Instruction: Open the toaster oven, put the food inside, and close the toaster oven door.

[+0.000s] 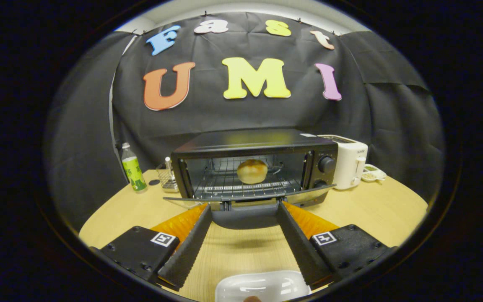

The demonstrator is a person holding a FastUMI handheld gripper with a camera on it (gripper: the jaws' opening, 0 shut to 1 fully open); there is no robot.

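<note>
Your gripper (243,207) is spread wide and holds nothing — its two fingers (189,243) reach toward the toaster oven (254,165), their tips just at the lowered door (245,199), one on each side of the door's dark handle (247,216).

The toaster oven stands on the wooden table (392,209) with its door dropped fully open, lying roughly flat out toward you. Inside it, on the wire rack (224,184), sits the bun (252,171), round and golden, about midway across the cavity. The oven's two knobs (326,164) are on the panel to the right of the cavity.

Just beside the toaster oven on its knob side stands a white toaster (350,163), with a small dish (373,173) beyond that. On the oven's other side is a small wire basket (167,176), and farther out a green bottle (133,170). Nearer you than the oven, between the bases of your fingers, lies a white plate (262,287) — bare on top.
</note>
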